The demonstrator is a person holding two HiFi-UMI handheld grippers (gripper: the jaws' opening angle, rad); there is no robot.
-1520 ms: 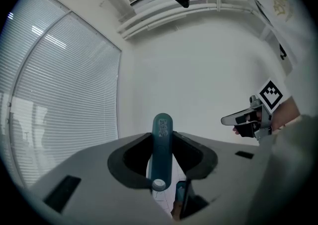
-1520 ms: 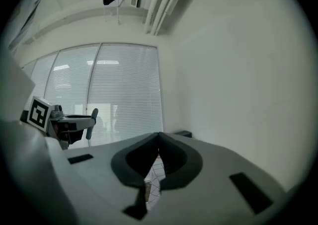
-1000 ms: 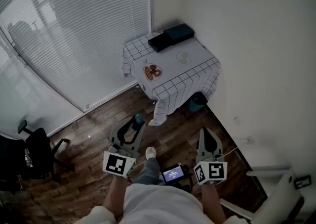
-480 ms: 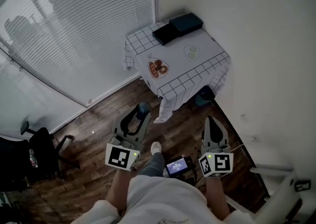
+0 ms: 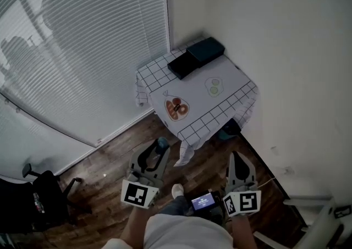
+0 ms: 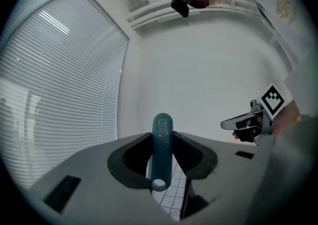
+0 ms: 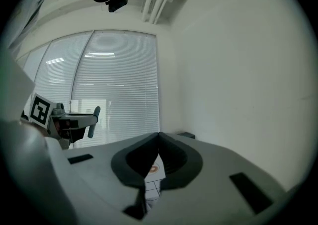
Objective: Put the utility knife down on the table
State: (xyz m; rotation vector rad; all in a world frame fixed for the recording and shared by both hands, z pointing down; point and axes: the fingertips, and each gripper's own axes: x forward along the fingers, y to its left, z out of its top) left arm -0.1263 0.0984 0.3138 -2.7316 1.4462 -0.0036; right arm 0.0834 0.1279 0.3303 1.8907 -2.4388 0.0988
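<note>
A teal utility knife (image 6: 161,149) stands upright between the jaws of my left gripper (image 6: 162,142), which is shut on it; its tip (image 5: 161,144) shows in the head view above the left gripper (image 5: 155,153). My right gripper (image 5: 240,166) is shut with nothing in it, its jaw tips meeting (image 7: 158,134). Both are held over the wooden floor, short of a small table (image 5: 231,86) with a white grid-pattern cloth in the corner.
On the table lie two dark flat boxes (image 5: 196,57), a printed plate picture (image 5: 177,108) and a green one (image 5: 213,86). A dark bin (image 5: 230,128) sits under the table. Blinds (image 5: 82,39) fill the left; a black chair (image 5: 41,201) stands bottom left. A phone (image 5: 204,201) hangs at my waist.
The view has shifted so the table sits nearer and more central. Both grippers keep their hold and stay low in the picture, the left still carrying the knife.
</note>
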